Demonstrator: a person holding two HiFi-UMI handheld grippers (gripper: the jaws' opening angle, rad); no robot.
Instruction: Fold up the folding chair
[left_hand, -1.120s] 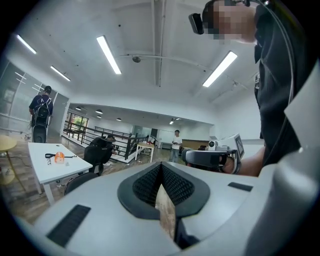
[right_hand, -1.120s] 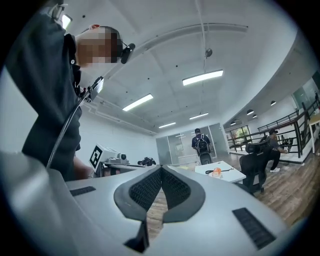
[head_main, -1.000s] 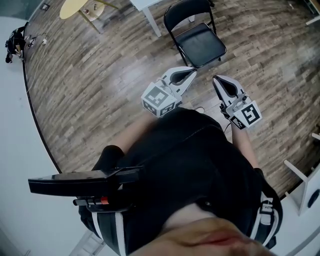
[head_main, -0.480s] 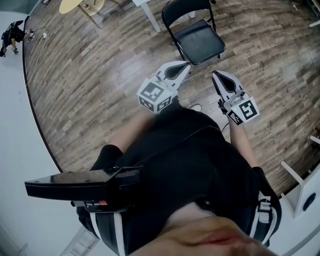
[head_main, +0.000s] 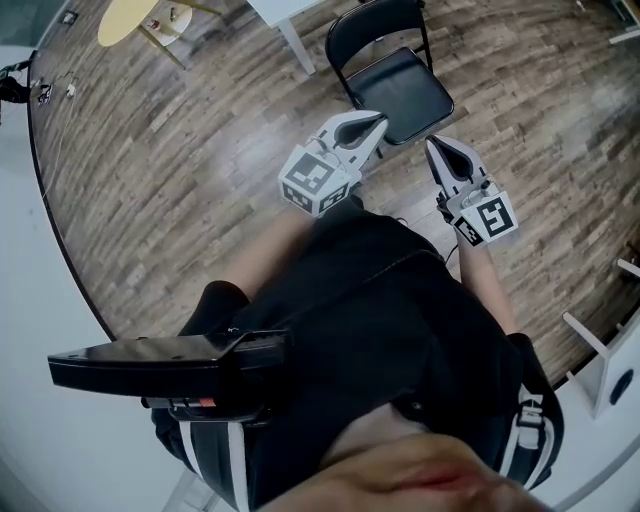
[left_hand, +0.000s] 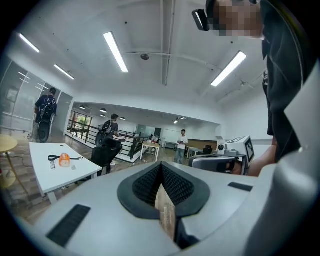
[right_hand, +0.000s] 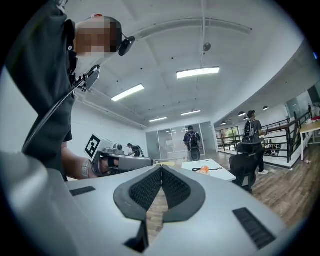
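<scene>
The black folding chair (head_main: 398, 90) stands unfolded on the wood floor at the top centre of the head view, backrest on the far side. Held level above the floor, my left gripper (head_main: 377, 121) is shut and empty, its tip level in the picture with the seat's near left corner. My right gripper (head_main: 431, 145) is also shut and empty, just short of the seat's near right corner. In the left gripper view the shut jaws (left_hand: 160, 166) point past the chair (left_hand: 104, 156). From the right gripper (right_hand: 161, 168) the chair (right_hand: 247, 162) shows at right.
A white table (head_main: 285, 22) stands left of the chair, with an orange object (left_hand: 64, 160) on it. A yellow round table (head_main: 128, 18) is at the far left. White furniture (head_main: 612, 372) stands at the right edge. Several people (right_hand: 190, 142) stand far off by a railing (left_hand: 82, 134).
Both grippers have moved forward toward the chair, side by side and still shut. The chair now sits closer to their tips.
</scene>
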